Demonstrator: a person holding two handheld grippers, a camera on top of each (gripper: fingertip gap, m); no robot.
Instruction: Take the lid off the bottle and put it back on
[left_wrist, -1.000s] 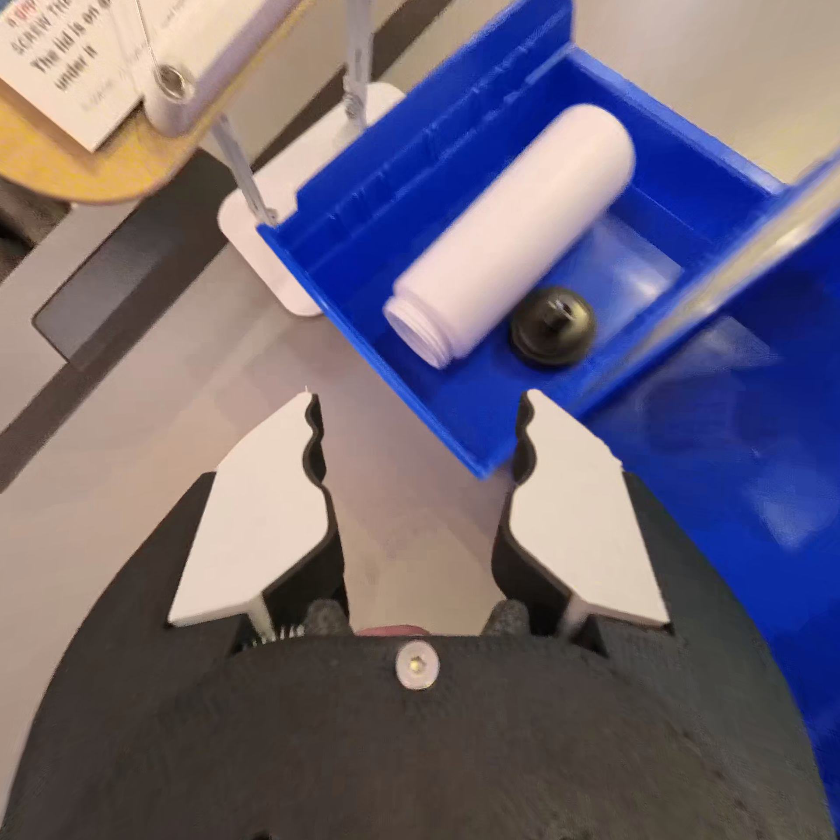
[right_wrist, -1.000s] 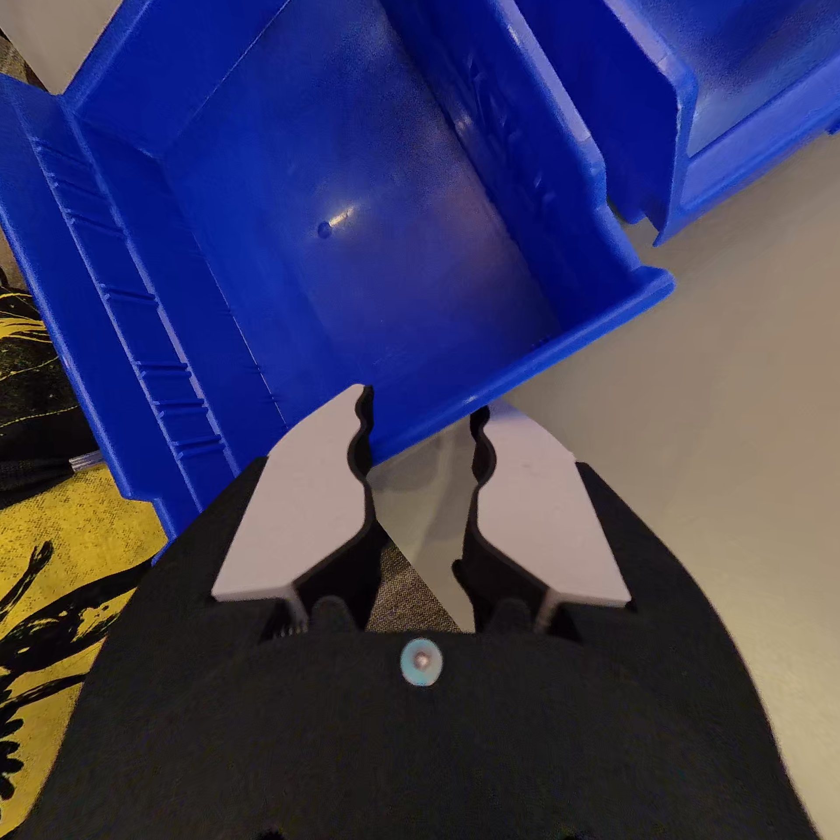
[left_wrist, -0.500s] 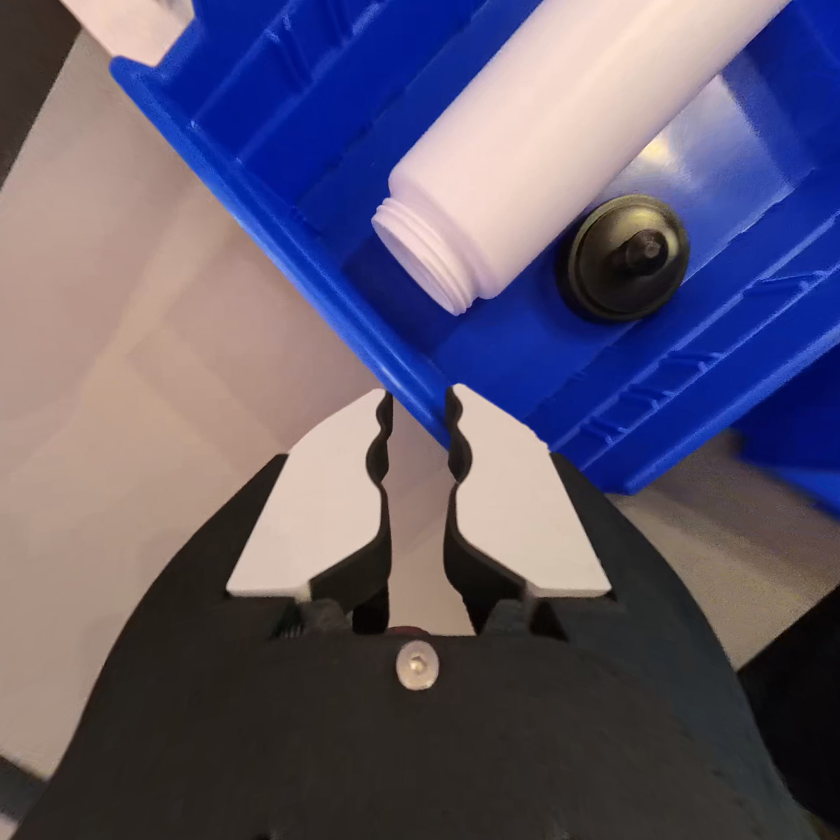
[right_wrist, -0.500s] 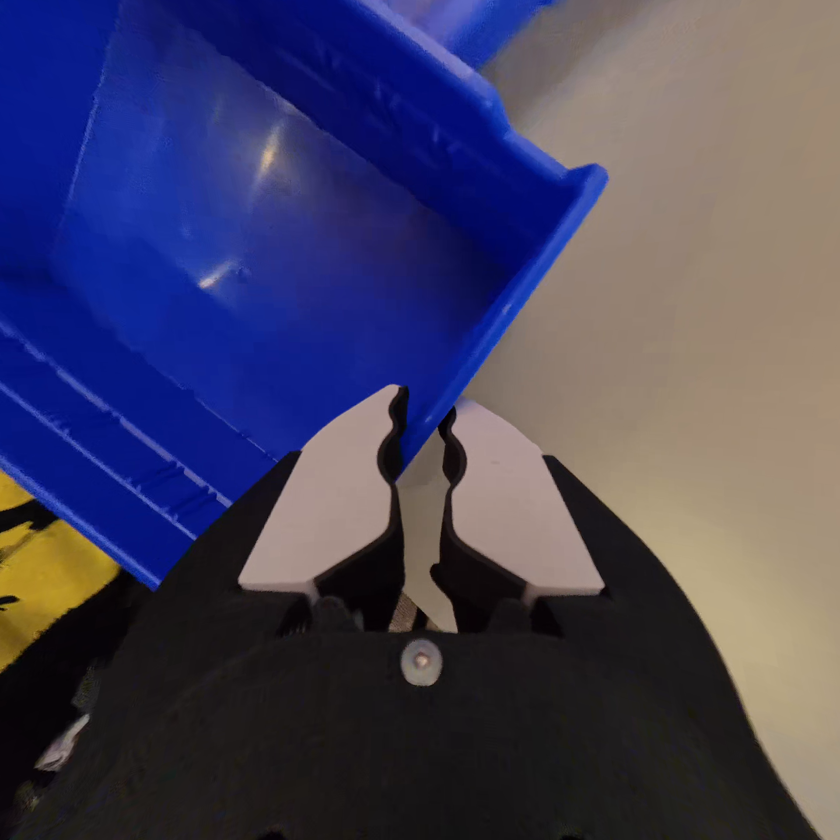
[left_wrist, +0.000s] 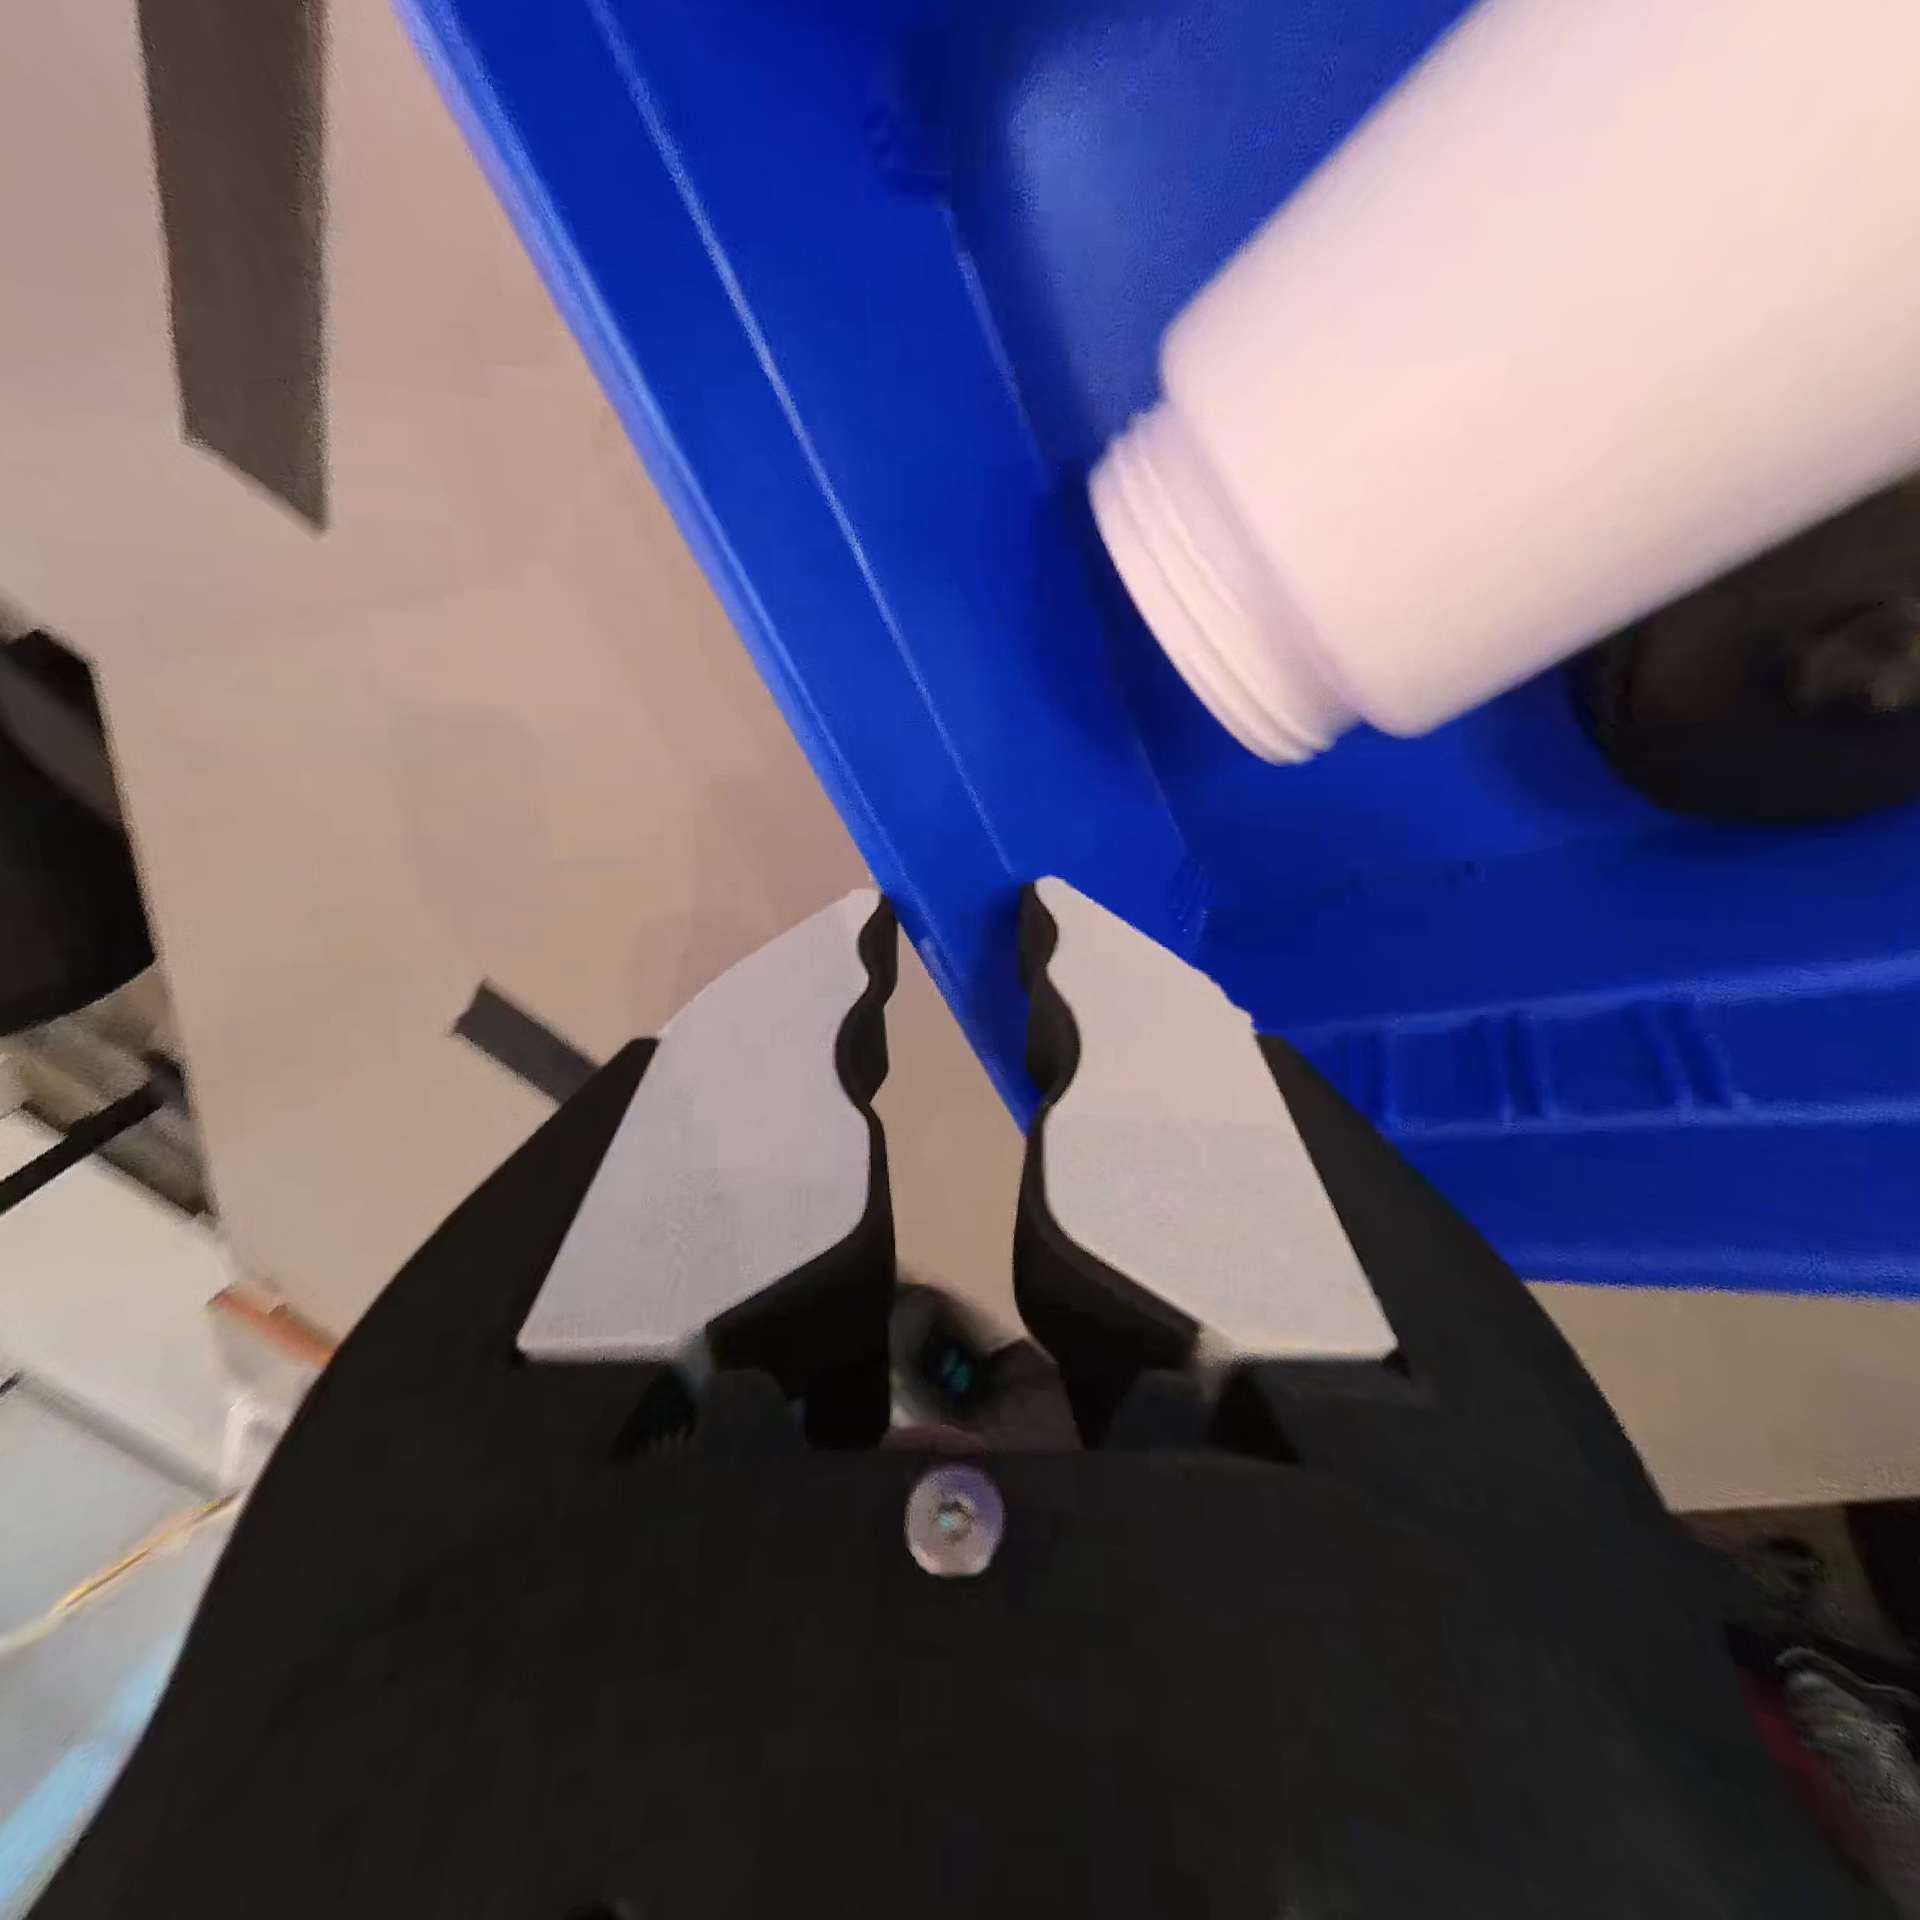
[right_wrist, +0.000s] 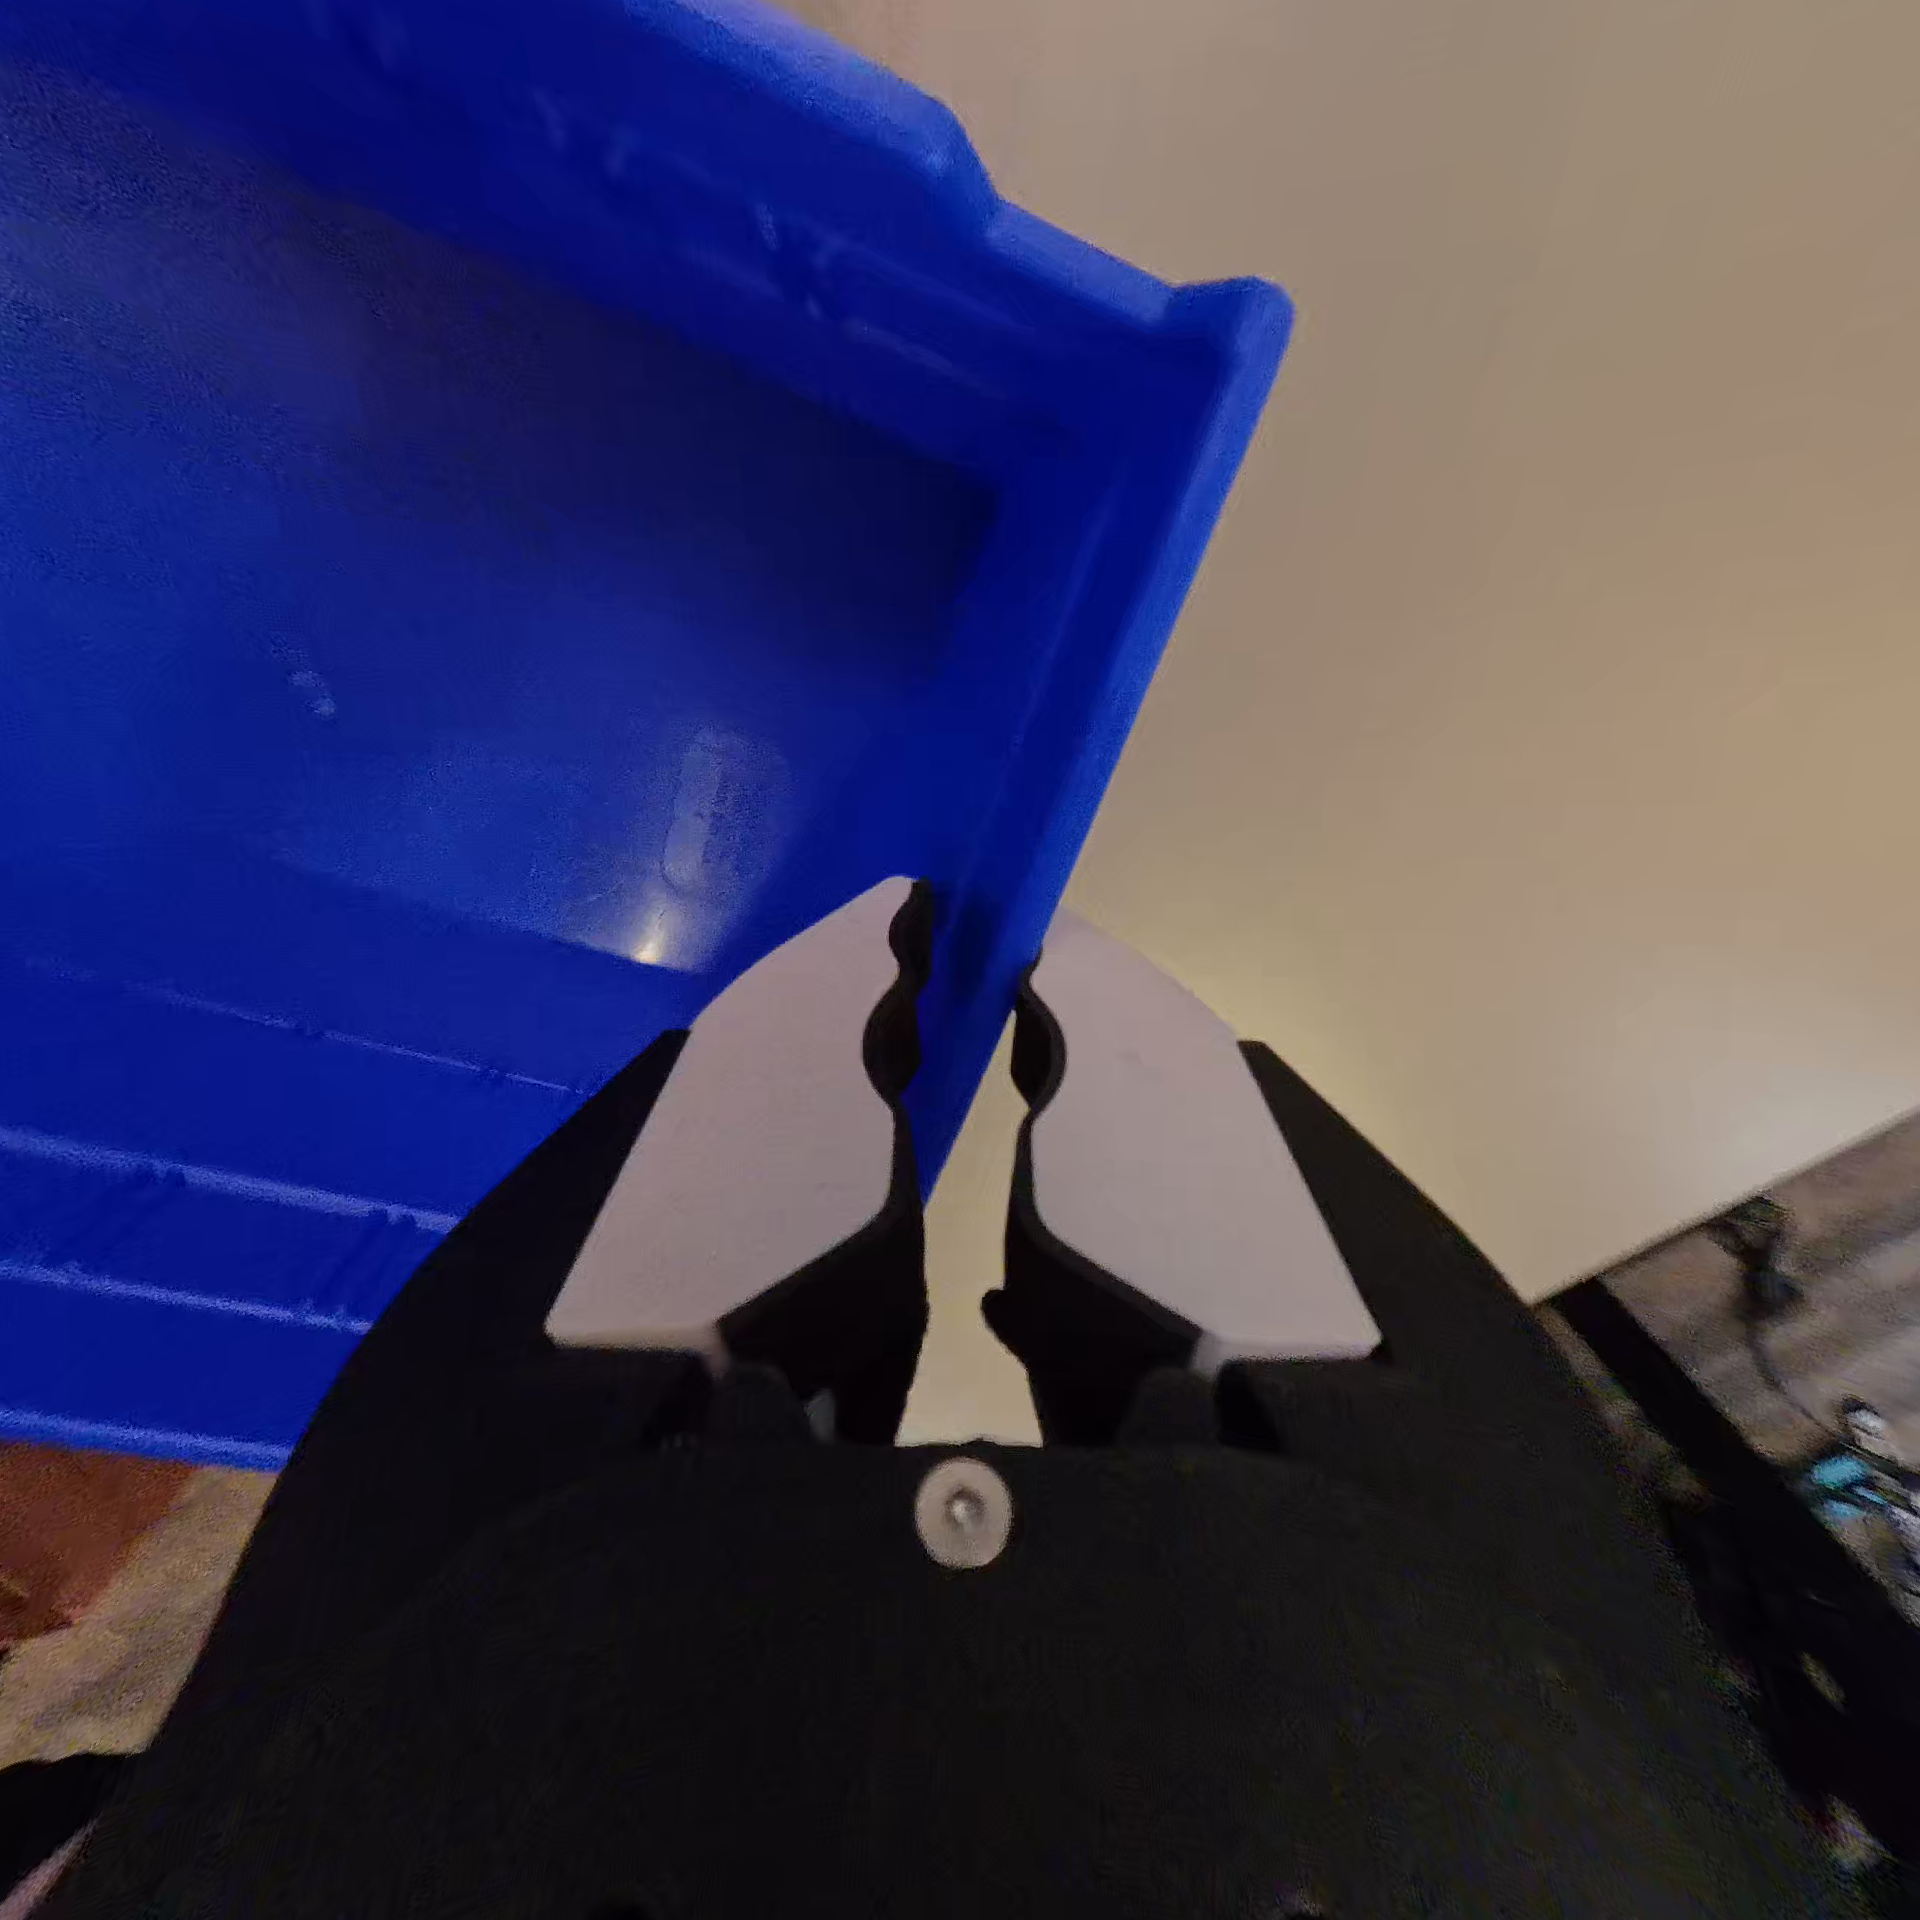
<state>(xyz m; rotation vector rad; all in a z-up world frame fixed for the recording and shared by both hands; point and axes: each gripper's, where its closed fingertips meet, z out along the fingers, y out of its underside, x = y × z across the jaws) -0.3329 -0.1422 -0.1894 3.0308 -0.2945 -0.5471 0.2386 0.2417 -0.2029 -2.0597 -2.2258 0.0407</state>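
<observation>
A white bottle (left_wrist: 1538, 395) without its lid lies on its side in a blue bin (left_wrist: 831, 416), threaded neck toward me. The black lid (left_wrist: 1766, 717) lies in the bin beside the bottle, partly hidden under it. My left gripper (left_wrist: 951, 904) is shut on the rim of this bin near a corner. My right gripper (right_wrist: 971, 935) is shut on the front rim of a second blue bin (right_wrist: 520, 571), which holds nothing I can see. Both bins look tilted and raised off the beige table (right_wrist: 1558, 520).
A dark strip (left_wrist: 249, 260) runs across the table at the upper left of the left wrist view. The table edge and dark floor clutter (right_wrist: 1766, 1351) show at the lower right of the right wrist view. Blurred items lie at the left edge of the left wrist view.
Both grippers have closed onto the bin rims and the bins have swung and tilted. The bottle and lid now sit closer and higher right in the left wrist view.
</observation>
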